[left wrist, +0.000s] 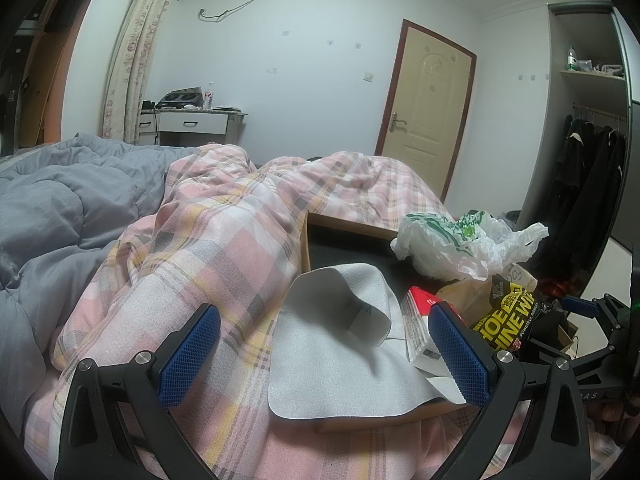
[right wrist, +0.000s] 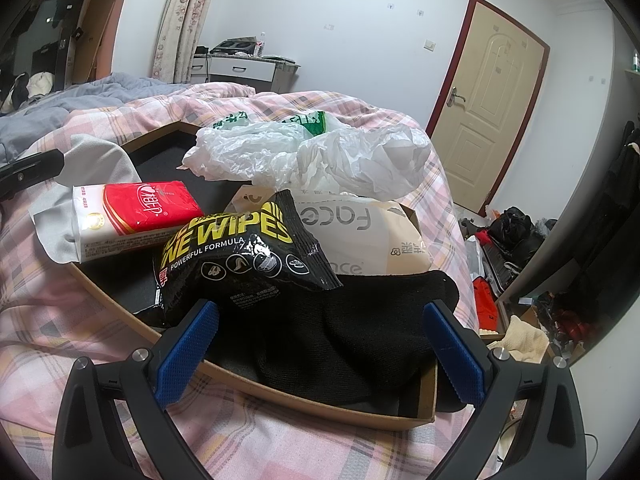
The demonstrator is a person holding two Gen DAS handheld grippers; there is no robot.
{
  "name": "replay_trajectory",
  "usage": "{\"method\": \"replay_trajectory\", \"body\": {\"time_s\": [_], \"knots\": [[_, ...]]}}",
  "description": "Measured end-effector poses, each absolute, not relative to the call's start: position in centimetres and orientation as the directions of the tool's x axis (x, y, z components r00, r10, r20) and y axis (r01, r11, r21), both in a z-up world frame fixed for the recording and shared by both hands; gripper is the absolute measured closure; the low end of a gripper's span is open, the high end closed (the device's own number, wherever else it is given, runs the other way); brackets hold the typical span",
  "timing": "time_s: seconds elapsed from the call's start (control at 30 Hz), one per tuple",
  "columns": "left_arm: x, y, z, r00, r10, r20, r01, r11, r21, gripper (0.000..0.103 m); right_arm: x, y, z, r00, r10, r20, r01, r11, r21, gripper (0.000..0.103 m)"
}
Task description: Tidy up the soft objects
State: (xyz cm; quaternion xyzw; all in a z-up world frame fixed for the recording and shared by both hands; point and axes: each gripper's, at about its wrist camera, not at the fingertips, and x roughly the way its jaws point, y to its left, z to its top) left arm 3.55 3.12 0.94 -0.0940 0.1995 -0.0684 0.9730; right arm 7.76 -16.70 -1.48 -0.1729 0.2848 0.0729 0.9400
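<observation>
A shallow cardboard tray (right wrist: 120, 312) with a black lining lies on the pink plaid bedcover. In it are a black knit cloth (right wrist: 344, 336), a black shoe-wipes pack (right wrist: 240, 252), a red and white tissue pack (right wrist: 132, 212), a beige "Face" pack (right wrist: 360, 232) and a crumpled white plastic bag (right wrist: 312, 156). A grey cloth (left wrist: 332, 352) drapes over the tray's left edge. My left gripper (left wrist: 324, 356) is open, its blue pads either side of the grey cloth. My right gripper (right wrist: 320, 352) is open over the black knit cloth. The right gripper (left wrist: 592, 312) also shows in the left wrist view.
A grey duvet (left wrist: 60, 216) is bunched on the bed's left side. A white desk (left wrist: 192, 122) stands by the curtain, and a closed door (left wrist: 424, 120) is behind the bed. Dark clothes hang in a wardrobe (left wrist: 592, 160). Bags and clutter cover the floor (right wrist: 516, 248) at right.
</observation>
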Motion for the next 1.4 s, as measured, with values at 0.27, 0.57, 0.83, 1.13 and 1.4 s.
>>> {"method": "replay_trajectory", "body": {"time_s": [0.27, 0.57, 0.83, 1.13, 1.4], "knots": [[3.6, 3.0, 1.0, 0.911, -0.170, -0.376, 0.095, 0.973, -0.209, 0.000, 7.8, -16.8, -1.5, 0.825, 0.046, -0.564, -0.236, 0.934, -0.269, 0.002], [3.6, 3.1, 1.0, 0.911, -0.170, -0.376, 0.095, 0.973, -0.208, 0.000, 7.5, -16.8, -1.4, 0.828, 0.051, -0.558, -0.233, 0.937, -0.260, 0.002], [3.6, 3.1, 1.0, 0.911, -0.169, -0.375, 0.094, 0.973, -0.209, 0.000, 7.7, -19.7, 0.0, 0.843, 0.120, -0.524, -0.198, 0.976, -0.095, 0.001], [3.6, 3.0, 1.0, 0.911, -0.169, -0.377, 0.095, 0.973, -0.208, 0.000, 10.7, -23.5, 2.5, 0.810, 0.284, -0.514, -0.188, 0.955, 0.231, 0.001], [3.6, 3.0, 1.0, 0.911, -0.169, -0.377, 0.095, 0.974, -0.208, 0.000, 14.1, -23.8, 4.6, 0.772, 0.332, -0.542, -0.177, 0.931, 0.319, 0.001]]}}
